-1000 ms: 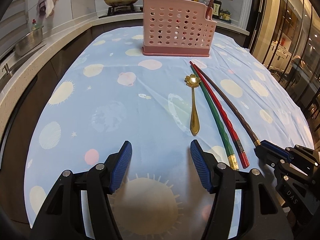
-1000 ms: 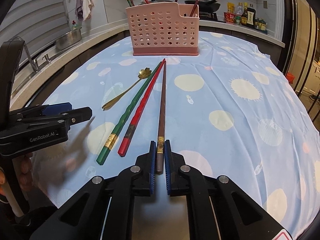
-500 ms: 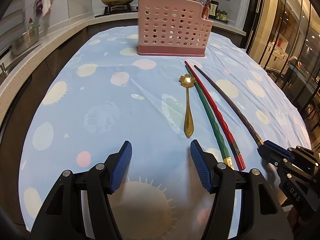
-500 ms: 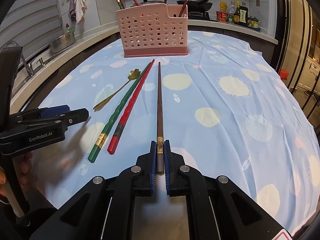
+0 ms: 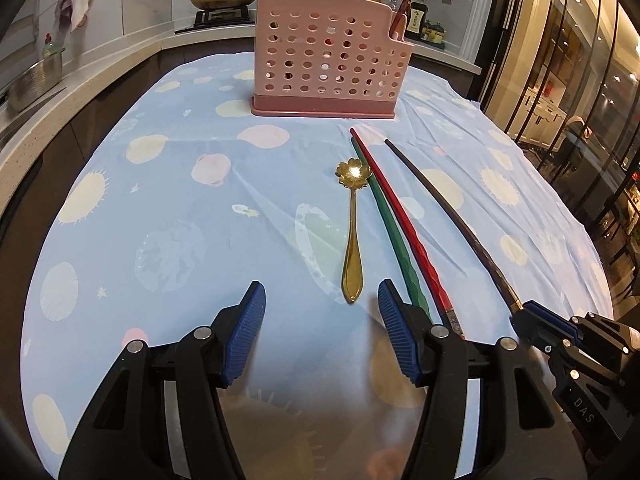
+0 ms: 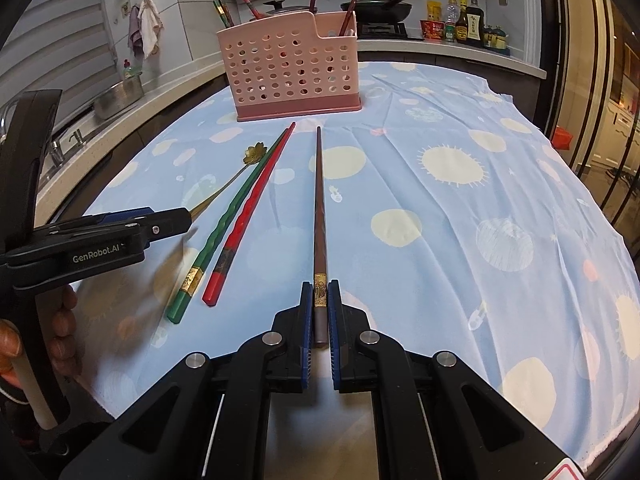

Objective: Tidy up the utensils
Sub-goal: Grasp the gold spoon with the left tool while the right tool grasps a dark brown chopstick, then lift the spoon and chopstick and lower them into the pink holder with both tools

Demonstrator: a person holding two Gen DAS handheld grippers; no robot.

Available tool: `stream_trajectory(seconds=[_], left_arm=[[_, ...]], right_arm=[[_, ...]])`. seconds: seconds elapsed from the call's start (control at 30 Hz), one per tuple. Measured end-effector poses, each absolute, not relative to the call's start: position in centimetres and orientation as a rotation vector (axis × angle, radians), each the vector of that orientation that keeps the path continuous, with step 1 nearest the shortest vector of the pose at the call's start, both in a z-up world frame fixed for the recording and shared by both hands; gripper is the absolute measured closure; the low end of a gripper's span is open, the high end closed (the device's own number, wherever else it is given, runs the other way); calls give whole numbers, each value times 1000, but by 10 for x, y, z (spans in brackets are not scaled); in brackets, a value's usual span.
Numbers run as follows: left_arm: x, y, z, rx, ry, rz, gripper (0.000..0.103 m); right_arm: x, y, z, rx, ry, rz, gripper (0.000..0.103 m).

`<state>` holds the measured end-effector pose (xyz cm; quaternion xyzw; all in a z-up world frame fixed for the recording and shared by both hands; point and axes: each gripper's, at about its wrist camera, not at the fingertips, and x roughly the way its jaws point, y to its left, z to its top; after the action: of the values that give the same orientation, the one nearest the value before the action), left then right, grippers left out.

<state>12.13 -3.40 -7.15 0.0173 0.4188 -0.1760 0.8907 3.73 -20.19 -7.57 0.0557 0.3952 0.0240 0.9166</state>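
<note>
My right gripper [image 6: 319,300] pinches the brown chopstick [image 6: 319,200] at its butt end. My left gripper [image 5: 320,300], jaws apart and just closing slightly, hovers by the gold spoon [image 5: 353,236] handle on the tablecloth [image 5: 180,220].

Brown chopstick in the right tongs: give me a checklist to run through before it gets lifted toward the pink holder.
1. Right tongs shut on the brown chopstick, gripped at its thick end: ok.
2. Chopstick lies apart from the red chopstick and green chopstick, so lifting should not drag them: ok.
3. Left tongs clear of the brown chopstick; open, have just been closing a little, the gold spoon handle tip just ahead, nothing held: ok.
4. Pink holder upright, open at the top: ok.
5. Free room inside its compartments: cannot tell.
</note>
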Motion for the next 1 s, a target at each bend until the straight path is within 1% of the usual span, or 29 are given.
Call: stream_trajectory(seconds=[0.07, 0.13, 0.17, 0.23, 0.3, 0.33, 0.43, 0.77, 1.0], left_arm=[[125, -36, -71, 33, 870, -372, 52], [130, -40, -72, 31, 874, -385, 61], [132, -42, -73, 33, 880, -388, 70], [134, -46, -74, 44, 874, -388, 74], [134, -49, -74, 48, 875, -401, 83], [134, -50, -75, 52, 874, -404, 83], [132, -52, -75, 66, 869, -406, 92], [119, -45, -69, 53, 871, -423, 93], [105, -32, -49, 33, 830, -415, 93]], right_arm=[[38, -203, -76, 122, 813, 51, 96], [39, -205, -77, 130, 814, 52, 96], [39, -206, -77, 134, 814, 54, 96], [40, -207, -77, 140, 814, 55, 96], [40, -208, -78, 144, 814, 56, 96], [40, -208, -78, 144, 815, 57, 96], [40, -208, -78, 145, 814, 57, 96], [37, -212, -73, 173, 804, 68, 96], [32, -217, -50, 201, 751, 84, 96]])
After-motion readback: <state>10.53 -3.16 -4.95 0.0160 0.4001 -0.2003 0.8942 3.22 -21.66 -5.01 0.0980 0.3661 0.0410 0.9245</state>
